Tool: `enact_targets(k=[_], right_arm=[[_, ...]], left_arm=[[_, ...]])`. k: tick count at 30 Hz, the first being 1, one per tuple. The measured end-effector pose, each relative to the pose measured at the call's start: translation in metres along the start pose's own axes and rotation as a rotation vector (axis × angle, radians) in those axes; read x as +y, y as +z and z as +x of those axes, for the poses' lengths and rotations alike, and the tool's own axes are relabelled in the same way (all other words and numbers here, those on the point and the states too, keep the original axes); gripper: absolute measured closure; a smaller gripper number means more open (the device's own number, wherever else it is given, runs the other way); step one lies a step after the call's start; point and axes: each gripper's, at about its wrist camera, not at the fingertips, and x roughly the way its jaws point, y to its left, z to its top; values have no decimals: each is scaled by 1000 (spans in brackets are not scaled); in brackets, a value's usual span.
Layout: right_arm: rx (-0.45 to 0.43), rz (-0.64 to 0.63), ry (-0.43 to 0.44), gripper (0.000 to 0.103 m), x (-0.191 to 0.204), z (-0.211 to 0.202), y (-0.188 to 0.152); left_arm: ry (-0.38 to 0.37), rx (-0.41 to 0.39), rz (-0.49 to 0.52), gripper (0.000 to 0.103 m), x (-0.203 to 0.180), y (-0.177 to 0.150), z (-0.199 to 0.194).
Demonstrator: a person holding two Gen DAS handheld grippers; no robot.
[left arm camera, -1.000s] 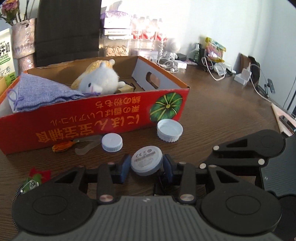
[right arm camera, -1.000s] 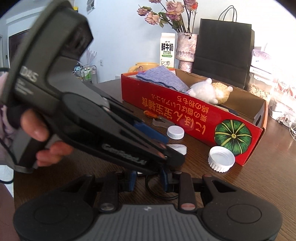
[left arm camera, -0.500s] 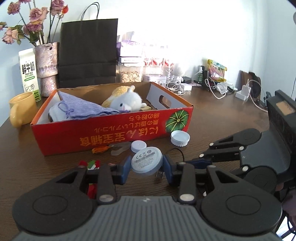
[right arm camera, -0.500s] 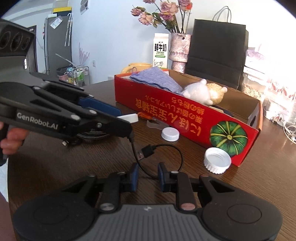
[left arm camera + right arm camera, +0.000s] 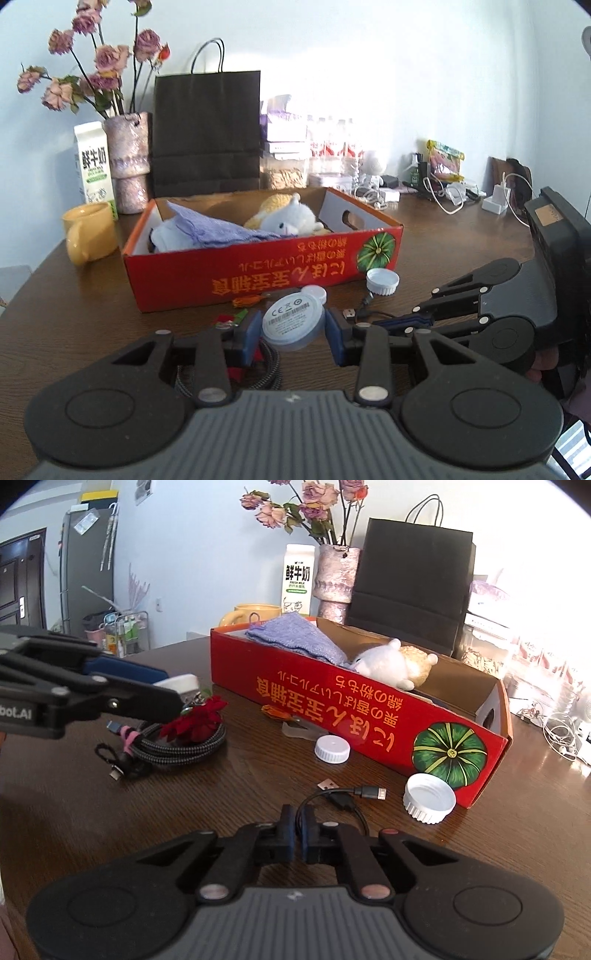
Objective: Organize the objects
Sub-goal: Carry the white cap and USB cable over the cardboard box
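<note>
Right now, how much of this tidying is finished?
Partly. A plush toy and purple cloth already lie in the red box. The left hand-held gripper holds a round white device; the right hand-held gripper pinches a short black cable. Two caps and a braided cable remain outside.

Lighting, as I see past my tongs: strong daylight from the far right, bleaching the clutter along the table's far edge to white in both views. Glare sheens the dark wooden table (image 5: 524, 812) near its right edge. Soft, short shadows under the red cardboard box (image 5: 258, 273). Focus fair throughout; fisheye bends the edges, corners black.
</note>
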Motion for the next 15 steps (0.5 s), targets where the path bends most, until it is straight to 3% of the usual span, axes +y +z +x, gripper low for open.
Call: enact_targets(k=[7, 10, 12, 15], right_arm=[[-76, 72, -43, 99, -2, -11, 5], [-71, 138, -72, 83, -12, -7, 8], [-54, 185, -92, 64, -17, -1, 12], [-17, 238, -124, 54, -20, 12, 17]], left_arm=[[6, -27, -4, 65, 3, 5, -6], [7, -26, -7, 65, 3, 4, -5], [7, -23, -11, 65, 3, 3, -4], [8, -22, -16, 65, 4, 3, -4]])
